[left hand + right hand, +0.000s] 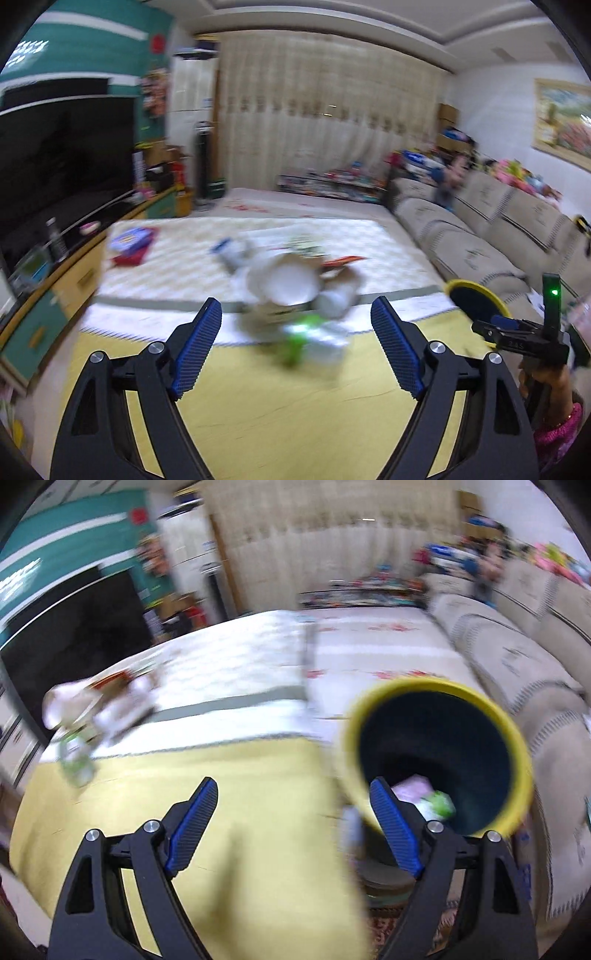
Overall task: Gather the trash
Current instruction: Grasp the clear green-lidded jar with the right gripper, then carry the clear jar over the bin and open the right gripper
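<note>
The left gripper (295,321) stands wide apart with nothing between its blue pads — no earlier view shows how it got there. Just past its tips, blurred, lies the trash pile (295,295): a white paper bowl (288,282), crumpled white pieces, a green-and-clear plastic wrapper (306,338) and a red-orange packet (340,263), straddling the edge where the yellow mat (258,406) meets the white quilted mat (207,258). The yellow mat in front of the pile is bare, giving open floor.

The right gripper (293,801) is likewise spread wide and holds nothing. Its right finger overlaps the near rim of the yellow-rimmed bin (517,746), which stands at the mat's right edge, close beside the beige sofa (517,646); the dark inside holds a pale pink piece and a green-white wrapper (437,805). A small pale object stands just left of the bin, too blurred to name. The pile shows far to the left in this view, well apart from the bin.

Along the left runs a low cabinet (74,280) with a dark television (62,166).
</note>
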The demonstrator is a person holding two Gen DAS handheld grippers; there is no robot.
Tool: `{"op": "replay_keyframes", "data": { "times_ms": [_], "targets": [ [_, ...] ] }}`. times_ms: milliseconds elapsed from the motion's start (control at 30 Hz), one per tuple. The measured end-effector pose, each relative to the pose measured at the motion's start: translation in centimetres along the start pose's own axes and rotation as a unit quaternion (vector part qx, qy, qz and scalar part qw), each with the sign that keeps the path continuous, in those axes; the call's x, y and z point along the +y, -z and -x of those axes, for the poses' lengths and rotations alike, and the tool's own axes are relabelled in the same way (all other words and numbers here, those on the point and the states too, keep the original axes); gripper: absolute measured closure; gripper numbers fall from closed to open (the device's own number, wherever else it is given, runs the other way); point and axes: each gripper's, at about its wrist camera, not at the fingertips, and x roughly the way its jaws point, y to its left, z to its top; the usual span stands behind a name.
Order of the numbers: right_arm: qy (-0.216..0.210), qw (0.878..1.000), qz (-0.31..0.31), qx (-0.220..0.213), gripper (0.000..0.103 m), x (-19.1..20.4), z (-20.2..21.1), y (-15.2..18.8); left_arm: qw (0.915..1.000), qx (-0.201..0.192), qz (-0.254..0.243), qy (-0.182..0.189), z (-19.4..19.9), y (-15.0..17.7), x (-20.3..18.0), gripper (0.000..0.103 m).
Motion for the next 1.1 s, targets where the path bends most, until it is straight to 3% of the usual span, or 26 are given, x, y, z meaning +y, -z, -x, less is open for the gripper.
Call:
{"op": "replay_keyframes", "data": {
  "times_ms": [133,433,567,733,867,933,967,1100],
  "targets": [
    [-0.053,0.997,0.060,0.008,0.023,5.9,-1.6,-1.3,0.9989,-0.004,0.031,-0.034,1.5,1.3,4.7,0.021],
    [-0.146,0.978,0.147,0.026,0.023,15.7,-3.1,-2.6,0.9964,-0.017,0.057,-0.060,2.7,1.8,8.6,0.021],
    [-0.160,0.970,0.182,0.033,0.023,18.6,-4.1,-2.5,0.9956,-0.014,0.069,-0.062,2.8,2.4,9.4,0.021],
    [-0.154,0.962,0.221,0.049,0.023,20.7,-6.8,-2.8,0.9958,-0.004,0.071,-0.058,2.3,3.0,9.5,0.021],
    [-0.162,0.960,0.217,0.078,0.024,20.7,-8.4,-2.8,0.9961,0.001,0.070,-0.054,2.0,3.2,9.3,0.021],
    [-0.172,0.958,0.210,0.088,0.034,20.7,-8.9,-2.6,0.9962,0.004,0.070,-0.051,1.6,3.2,9.2,0.021],
    [-0.186,0.957,0.203,0.093,0.045,20.6,-9.1,-2.8,0.9964,0.005,0.069,-0.049,1.4,3.2,9.1,0.021],
    [-0.177,0.958,0.207,0.085,0.049,20.6,-8.4,-2.5,0.9970,0.008,0.064,-0.043,1.1,3.3,8.5,0.021]
  ]
}}
